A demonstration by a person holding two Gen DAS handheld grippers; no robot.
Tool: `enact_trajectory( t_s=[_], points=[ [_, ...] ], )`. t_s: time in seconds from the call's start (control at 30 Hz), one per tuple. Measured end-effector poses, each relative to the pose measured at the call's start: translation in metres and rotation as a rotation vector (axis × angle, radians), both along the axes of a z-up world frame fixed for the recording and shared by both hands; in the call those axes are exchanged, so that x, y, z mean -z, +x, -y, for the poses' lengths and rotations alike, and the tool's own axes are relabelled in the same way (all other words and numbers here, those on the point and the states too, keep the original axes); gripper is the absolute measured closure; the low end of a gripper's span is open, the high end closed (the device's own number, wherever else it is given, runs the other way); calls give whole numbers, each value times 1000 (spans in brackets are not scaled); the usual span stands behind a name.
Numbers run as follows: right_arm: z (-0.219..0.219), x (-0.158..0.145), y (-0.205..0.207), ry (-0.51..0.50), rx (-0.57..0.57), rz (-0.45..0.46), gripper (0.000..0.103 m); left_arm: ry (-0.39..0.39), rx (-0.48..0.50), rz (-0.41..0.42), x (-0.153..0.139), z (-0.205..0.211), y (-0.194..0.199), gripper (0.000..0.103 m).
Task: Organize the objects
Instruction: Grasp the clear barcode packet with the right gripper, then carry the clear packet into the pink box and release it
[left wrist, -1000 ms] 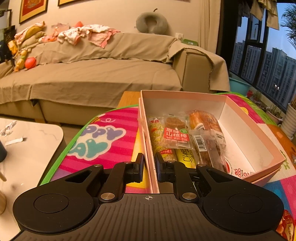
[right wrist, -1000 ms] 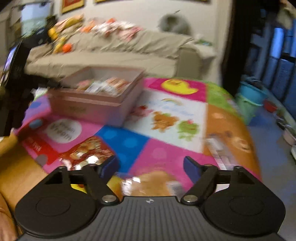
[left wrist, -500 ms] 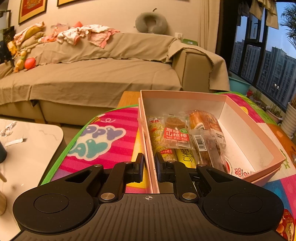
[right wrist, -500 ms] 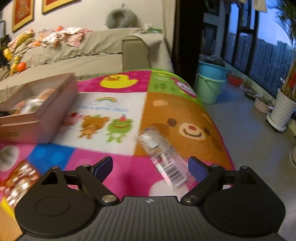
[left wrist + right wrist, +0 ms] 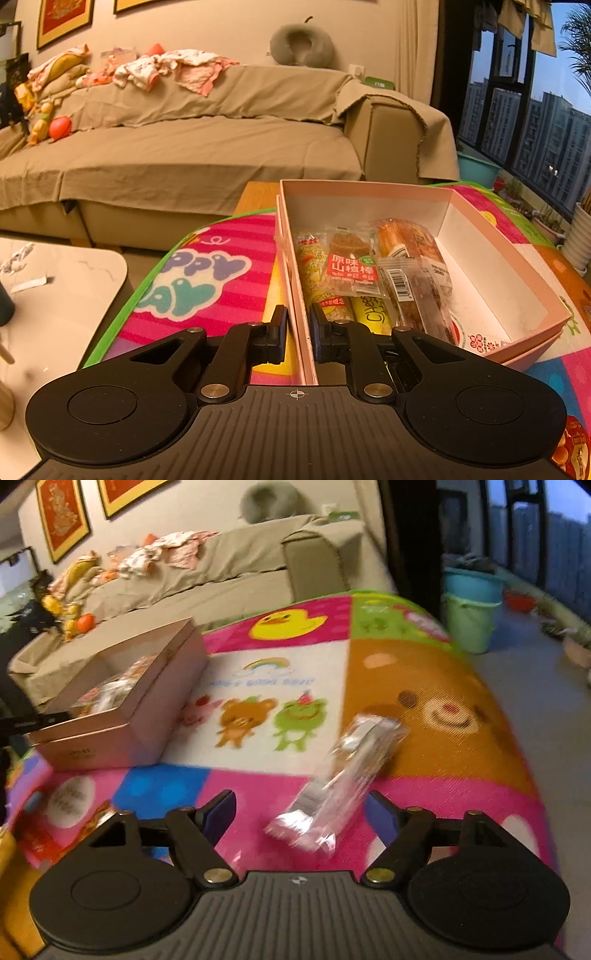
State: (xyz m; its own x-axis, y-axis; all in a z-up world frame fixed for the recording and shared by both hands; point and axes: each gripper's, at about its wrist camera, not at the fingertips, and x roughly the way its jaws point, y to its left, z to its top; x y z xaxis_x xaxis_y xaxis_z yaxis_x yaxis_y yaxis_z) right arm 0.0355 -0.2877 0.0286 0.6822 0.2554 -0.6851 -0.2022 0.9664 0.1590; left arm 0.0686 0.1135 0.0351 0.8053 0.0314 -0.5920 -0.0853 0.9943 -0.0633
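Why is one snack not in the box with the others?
One clear snack packet lies alone on the colourful play mat, apart from the pink box that holds the other snacks. The open right gripper is right over it, while the left gripper pinches the box wall.

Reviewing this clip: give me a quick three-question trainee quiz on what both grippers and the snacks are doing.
1. True or false: the left gripper is clamped on the pink box wall.
2. The clear snack packet lies: A) in the box B) on the play mat C) on the sofa.
3. Fill in: the right gripper is ____.

Key: 1 true; 2 B; 3 open.
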Motion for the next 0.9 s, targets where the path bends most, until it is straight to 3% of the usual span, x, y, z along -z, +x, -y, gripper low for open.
enact_trajectory(
  t_s=[0.13, 0.2, 0.3, 0.37, 0.6, 0.9],
  points=[
    [2, 7, 25, -72, 127, -7, 26, 1, 1, 0, 0, 0, 0, 88],
    [-3, 7, 35, -86, 127, -2, 27, 4, 2, -2, 0, 1, 1, 88],
    [-19, 7, 44, -137, 70, 9, 45, 17, 4, -2, 0, 2, 2, 88],
    [-29, 5, 45, -172, 30, 14, 63, 14, 4, 0, 0, 1, 2, 88],
    [-41, -19, 15, -176, -61, 21, 66, -11, 2, 7, 2, -2, 2, 87],
    [-55, -108, -59, -155, -115, 241, 66, -18, -5, 13, 3, -2, 2, 87]
  ],
)
